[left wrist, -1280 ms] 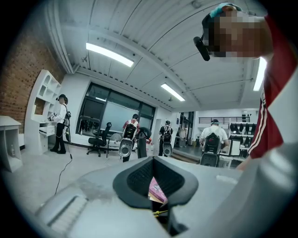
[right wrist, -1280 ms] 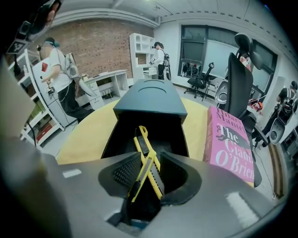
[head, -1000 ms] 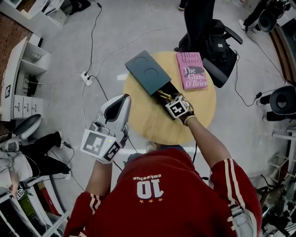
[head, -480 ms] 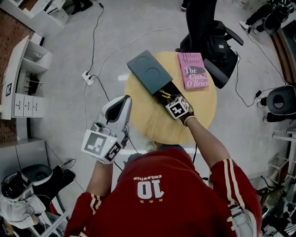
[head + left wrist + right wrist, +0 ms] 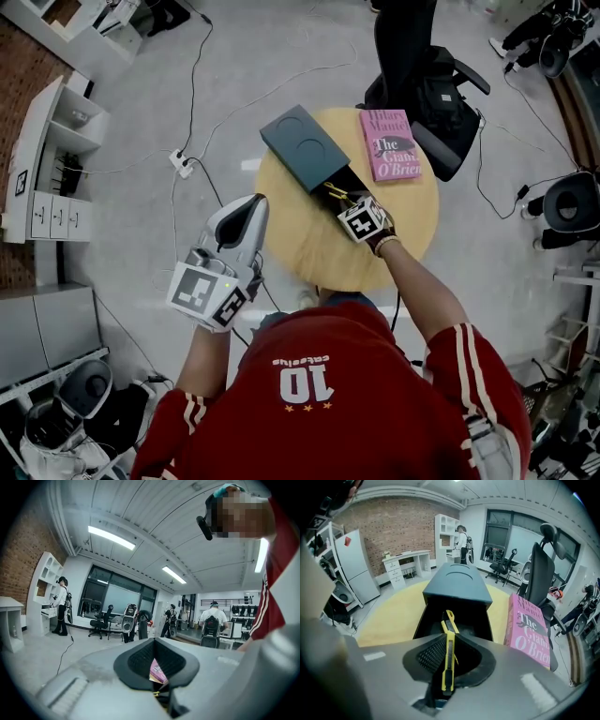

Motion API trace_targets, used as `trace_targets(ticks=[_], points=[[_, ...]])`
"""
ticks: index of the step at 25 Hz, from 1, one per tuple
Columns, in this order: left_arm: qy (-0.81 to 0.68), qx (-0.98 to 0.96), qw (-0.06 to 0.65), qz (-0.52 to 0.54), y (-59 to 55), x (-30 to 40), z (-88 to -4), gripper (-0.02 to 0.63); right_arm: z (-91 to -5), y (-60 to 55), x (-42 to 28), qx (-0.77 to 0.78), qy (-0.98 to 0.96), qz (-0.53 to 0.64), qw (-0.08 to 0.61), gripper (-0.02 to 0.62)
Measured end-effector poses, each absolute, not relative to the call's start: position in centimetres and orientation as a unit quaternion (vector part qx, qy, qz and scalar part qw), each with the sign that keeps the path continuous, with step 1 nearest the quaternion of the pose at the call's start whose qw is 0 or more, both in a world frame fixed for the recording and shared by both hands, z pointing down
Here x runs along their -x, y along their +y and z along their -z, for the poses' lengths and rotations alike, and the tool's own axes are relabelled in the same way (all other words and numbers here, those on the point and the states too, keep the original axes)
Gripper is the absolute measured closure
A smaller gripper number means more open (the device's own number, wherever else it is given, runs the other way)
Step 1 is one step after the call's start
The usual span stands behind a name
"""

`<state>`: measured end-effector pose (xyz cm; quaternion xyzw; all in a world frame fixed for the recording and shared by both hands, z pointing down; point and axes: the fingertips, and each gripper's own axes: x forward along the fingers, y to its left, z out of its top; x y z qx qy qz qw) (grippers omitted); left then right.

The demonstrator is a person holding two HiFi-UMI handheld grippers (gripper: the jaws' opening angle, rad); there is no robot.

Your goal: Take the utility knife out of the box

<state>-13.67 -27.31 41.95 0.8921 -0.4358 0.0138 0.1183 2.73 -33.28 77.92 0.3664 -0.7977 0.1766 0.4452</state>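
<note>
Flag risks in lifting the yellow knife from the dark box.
The right gripper, jaws just closed, pinches the yellow utility knife near its rear; the long front could pivot or slip. Its tip points into the dark slide-open box and might snag, dragging it; the shut left gripper steadies nothing.

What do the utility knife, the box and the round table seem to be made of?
The utility knife is likely plastic: smooth yellow shell, dark slider. The box looks like matte dark card or plastic: flat, dull faces. The table seems pale wood or laminate, smooth; grain cannot be made out.
</note>
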Motion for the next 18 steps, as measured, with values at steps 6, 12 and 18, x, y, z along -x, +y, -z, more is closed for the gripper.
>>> trace_targets(ticks=[6,12,18], points=[[-0.434,-0.895,0.102,-0.011,-25.7,13.9,-41.1,0.603,-74.8,-33.1,-3.0,-0.391,-0.807,-0.158,0.413,0.545],[-0.423,-0.902,0.088,-0.003,-24.0,13.9,-40.4,0.603,-70.2,-32.2,-3.7,-0.425,-0.811,-0.132,0.380,0.545],[-0.422,-0.903,0.079,0.012,-22.8,14.0,-39.5,0.603,-64.5,-30.8,-3.4,-0.449,-0.823,-0.100,0.333,0.545]])
